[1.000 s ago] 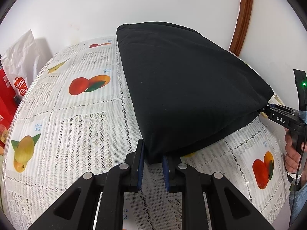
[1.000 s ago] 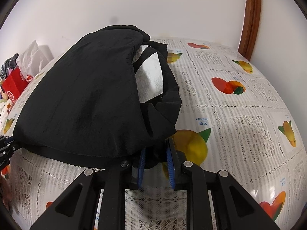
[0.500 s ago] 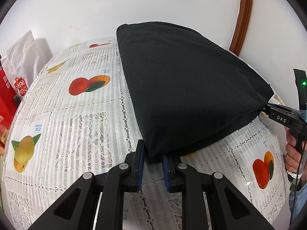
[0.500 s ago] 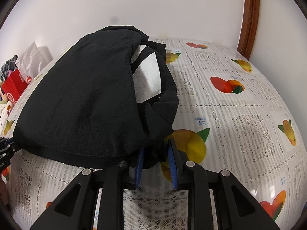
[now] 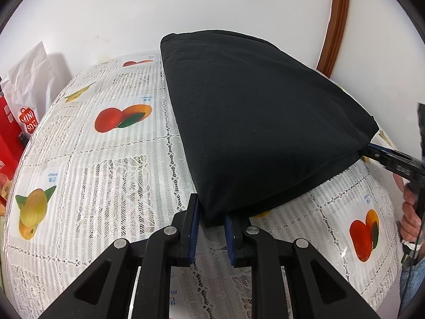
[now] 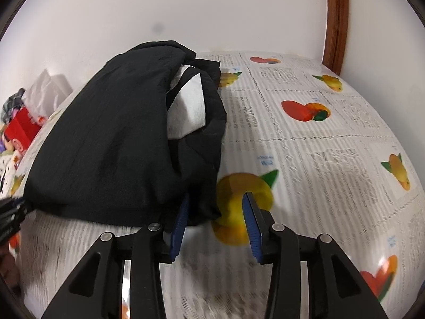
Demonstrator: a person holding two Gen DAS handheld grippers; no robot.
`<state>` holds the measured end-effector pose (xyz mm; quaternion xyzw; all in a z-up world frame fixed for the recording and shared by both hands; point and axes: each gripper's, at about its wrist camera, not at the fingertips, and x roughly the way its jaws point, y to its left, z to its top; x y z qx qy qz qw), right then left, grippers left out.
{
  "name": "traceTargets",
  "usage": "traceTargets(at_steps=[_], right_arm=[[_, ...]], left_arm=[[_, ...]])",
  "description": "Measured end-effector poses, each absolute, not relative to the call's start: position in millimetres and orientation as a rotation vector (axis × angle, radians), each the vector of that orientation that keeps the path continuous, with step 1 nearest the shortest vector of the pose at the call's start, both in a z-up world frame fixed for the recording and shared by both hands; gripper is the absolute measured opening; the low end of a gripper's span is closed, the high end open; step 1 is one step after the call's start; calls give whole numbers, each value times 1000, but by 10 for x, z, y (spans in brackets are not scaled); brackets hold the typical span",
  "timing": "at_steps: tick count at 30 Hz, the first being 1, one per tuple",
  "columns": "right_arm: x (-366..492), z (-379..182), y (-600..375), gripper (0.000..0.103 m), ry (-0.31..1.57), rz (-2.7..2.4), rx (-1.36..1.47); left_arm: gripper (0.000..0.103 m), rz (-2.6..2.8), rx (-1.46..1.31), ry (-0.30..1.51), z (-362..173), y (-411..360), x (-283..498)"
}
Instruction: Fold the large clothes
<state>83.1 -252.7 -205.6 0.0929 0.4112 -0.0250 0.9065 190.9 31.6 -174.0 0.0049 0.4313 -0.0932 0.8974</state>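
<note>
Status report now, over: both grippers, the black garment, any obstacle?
Left gripper shut on black garment. Right gripper opening, fabric corner between jaws. No obstacle seen.

Tablecloth [image 6: 79, 252] near the lens blurred; red boxes [image 5: 8, 143] cut by frame edge (labels unreadable); garment [image 5: 252, 122] hides the desk beneath.

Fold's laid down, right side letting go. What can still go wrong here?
1. The right gripper is opening, but the black garment corner still drapes against one of its fingers; pulling back may drag the fold open.
2. The left gripper is clamped on its corner; any tug could skew the stack.
3. The loose right-side layers around the white lining look bunched and may slump.
</note>
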Motion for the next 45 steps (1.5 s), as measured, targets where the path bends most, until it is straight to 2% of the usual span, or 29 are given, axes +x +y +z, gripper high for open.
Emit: traceTargets(at_steps=[7, 12, 14, 16, 19, 29, 33, 39, 41, 42, 44, 45], right_arm=[[550, -1680, -2601, 41, 734, 80, 225], [838, -1577, -2420, 41, 719, 85, 209], [987, -1658, -2379, 34, 756, 57, 208], [1042, -1729, -2381, 11, 785, 53, 215], [983, -1768, -2486, 10, 774, 65, 271], [952, -1835, -2454, 9, 828, 21, 249], [917, -1748, -2414, 10, 859, -15, 204], [734, -1671, -2410, 10, 934, -141, 182], [622, -1592, -2385, 11, 927, -182, 165], [575, -1556, -2373, 12, 923, -188, 166], [430, -1418, -2338, 19, 904, -194, 181], [371, -1358, -2330, 28, 893, -194, 186]], left_arm=[[17, -191, 19, 893, -1735, 304, 1904], [17, -196, 7, 894, -1736, 310, 1908], [17, -197, 6, 894, -1735, 313, 1909], [17, -195, 8, 894, -1734, 312, 1908], [17, -196, 4, 894, -1734, 313, 1914], [20, -205, -19, 892, -1731, 326, 1906], [45, -171, 31, 897, -1688, 308, 1791], [45, -154, -10, 873, -1454, 339, 1585], [48, -117, 12, 830, -1313, 315, 1501], [54, -106, 25, 822, -1257, 292, 1472], [55, -98, 25, 798, -1121, 259, 1394], [56, -99, 16, 788, -1040, 239, 1343]])
